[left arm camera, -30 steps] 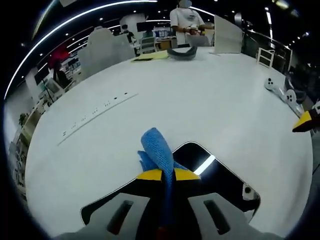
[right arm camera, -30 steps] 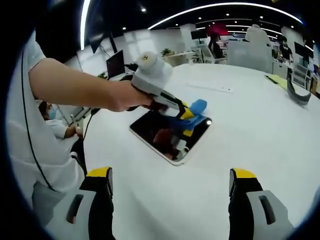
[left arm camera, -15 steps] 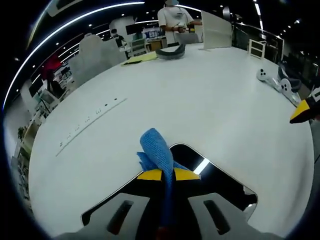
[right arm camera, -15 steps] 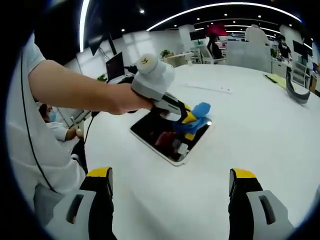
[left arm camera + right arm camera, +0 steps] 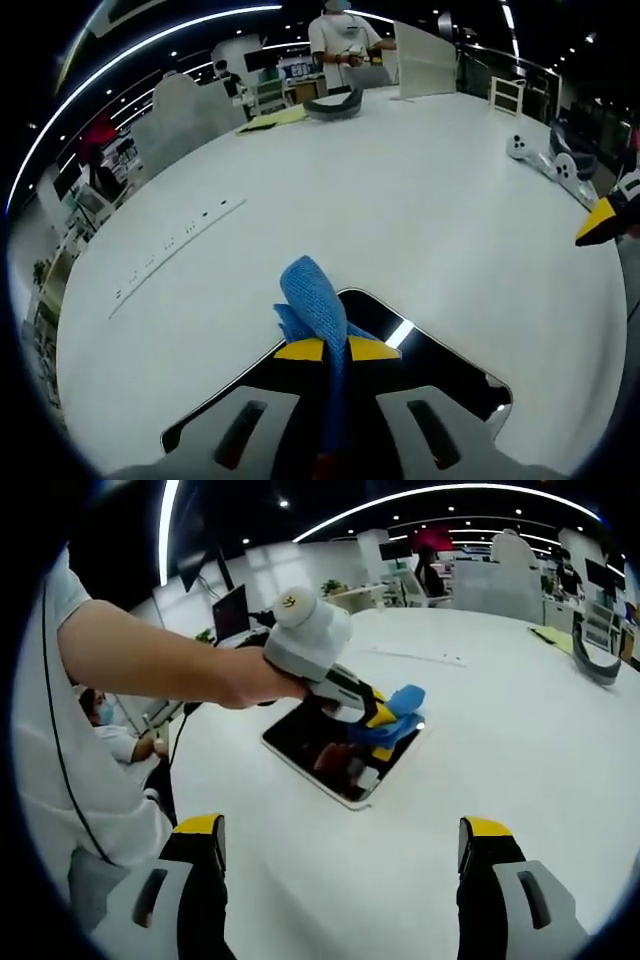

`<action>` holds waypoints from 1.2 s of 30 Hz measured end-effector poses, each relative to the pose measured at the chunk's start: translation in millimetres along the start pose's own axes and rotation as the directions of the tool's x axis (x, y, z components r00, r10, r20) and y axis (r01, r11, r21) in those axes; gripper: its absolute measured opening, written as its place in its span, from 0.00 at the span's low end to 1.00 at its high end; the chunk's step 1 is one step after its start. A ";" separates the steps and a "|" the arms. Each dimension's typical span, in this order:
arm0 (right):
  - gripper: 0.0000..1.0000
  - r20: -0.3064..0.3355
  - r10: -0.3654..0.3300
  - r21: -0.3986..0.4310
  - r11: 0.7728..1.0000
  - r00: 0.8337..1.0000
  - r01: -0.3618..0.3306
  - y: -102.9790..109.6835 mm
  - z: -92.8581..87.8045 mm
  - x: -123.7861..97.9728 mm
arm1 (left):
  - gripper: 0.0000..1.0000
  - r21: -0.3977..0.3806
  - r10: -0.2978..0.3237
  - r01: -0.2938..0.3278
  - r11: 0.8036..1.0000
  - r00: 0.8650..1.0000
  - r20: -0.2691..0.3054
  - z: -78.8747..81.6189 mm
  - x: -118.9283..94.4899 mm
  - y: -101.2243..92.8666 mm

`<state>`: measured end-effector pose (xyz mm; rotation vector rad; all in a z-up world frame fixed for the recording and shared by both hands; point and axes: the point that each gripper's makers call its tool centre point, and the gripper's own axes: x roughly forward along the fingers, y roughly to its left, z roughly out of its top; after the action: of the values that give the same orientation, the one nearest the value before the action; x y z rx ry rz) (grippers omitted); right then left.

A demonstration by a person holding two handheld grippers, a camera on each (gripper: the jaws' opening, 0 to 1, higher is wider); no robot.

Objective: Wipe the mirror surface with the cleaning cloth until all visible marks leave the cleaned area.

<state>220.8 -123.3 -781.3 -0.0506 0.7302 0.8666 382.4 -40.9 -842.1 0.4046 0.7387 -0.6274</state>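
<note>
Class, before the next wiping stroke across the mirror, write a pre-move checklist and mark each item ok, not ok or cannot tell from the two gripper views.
1. Blue cloth clamped in the left gripper: ok, fingers shut on it.
2. Cloth over the mirror: ok, at its far end; actual contact cannot tell.
3. Mirror lying flat on the white table: ok.
4. Right gripper clear of the mirror: ok, open, holding nothing, short of the near edge.
5. Marks gone from the glass: cannot tell, reflections hide the surface.
6. Mirror and cloth both visible: ok.
</note>
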 end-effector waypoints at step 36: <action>0.96 -0.024 -0.025 -0.018 1.000 0.999 0.025 -6.7 4.2 -4.1 | 0.04 0.052 -0.137 0.135 0.990 0.990 0.038 4.1 2.6 -6.1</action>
<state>226.2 -129.1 -777.3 -0.0856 0.7434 0.8495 381.9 -48.7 -842.0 0.3871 0.7164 -0.7813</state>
